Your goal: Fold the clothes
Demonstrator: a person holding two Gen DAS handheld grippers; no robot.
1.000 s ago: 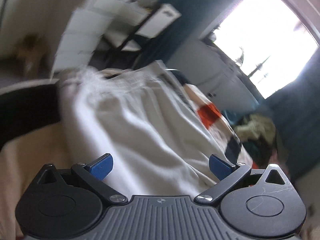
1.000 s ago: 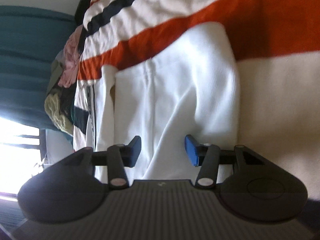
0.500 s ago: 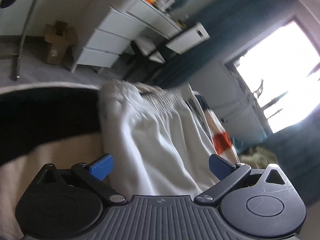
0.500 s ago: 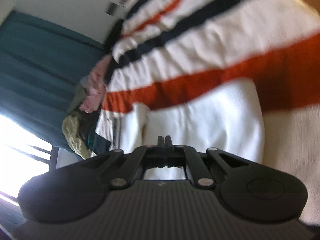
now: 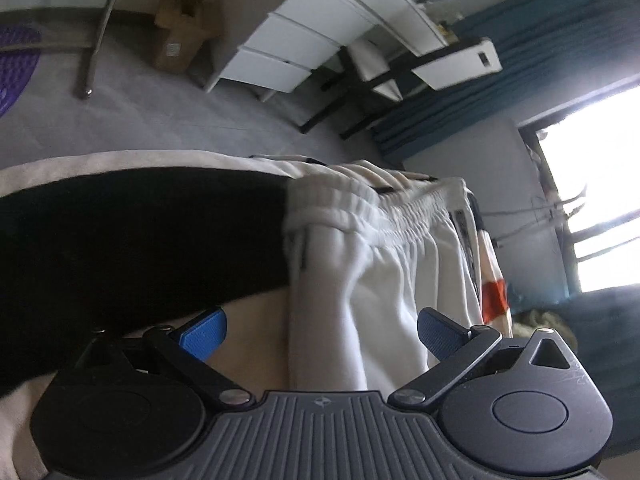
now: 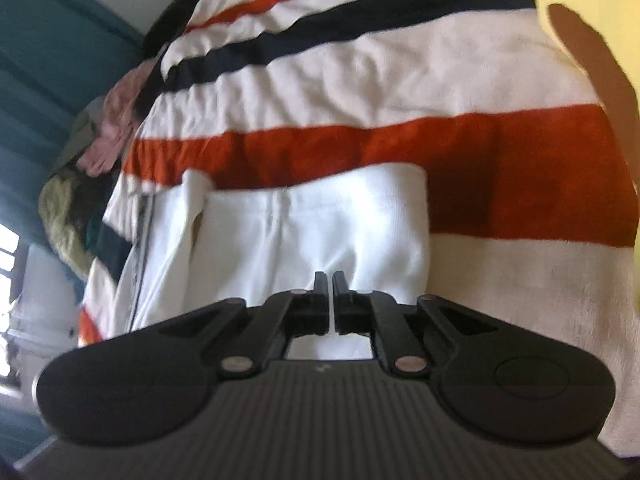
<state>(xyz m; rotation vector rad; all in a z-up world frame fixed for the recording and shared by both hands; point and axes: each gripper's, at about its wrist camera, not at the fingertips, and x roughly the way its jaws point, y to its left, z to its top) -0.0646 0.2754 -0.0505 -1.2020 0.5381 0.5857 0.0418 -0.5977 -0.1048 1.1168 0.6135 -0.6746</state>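
White trousers [image 5: 360, 280] lie on a striped blanket [image 6: 360, 80] on a bed, their elastic waistband [image 5: 360, 204] at the far edge. My left gripper [image 5: 322, 334] hangs open just above the trousers' near side edge, blue pads [image 5: 204, 332] wide apart and holding nothing. In the right wrist view the trousers [image 6: 312, 232] lie below the orange stripe. My right gripper [image 6: 330, 284] sits low over them, its jaws nearly together and opening slightly. A thin strip of white cloth shows in the slit between its pads.
Beyond the bed are grey floor, a white drawer unit [image 5: 288, 52], a cardboard box [image 5: 180, 28] and a black-legged desk [image 5: 360, 92]. A pile of other clothes [image 6: 100, 136] lies at the blanket's left edge by teal curtains. A yellow and brown shape [image 6: 592, 60] fills the upper right.
My left gripper slid sideways along the trousers and rolled, bringing the waistband and room into view. My right gripper went from open to nearly shut over the white cloth and rose a little.
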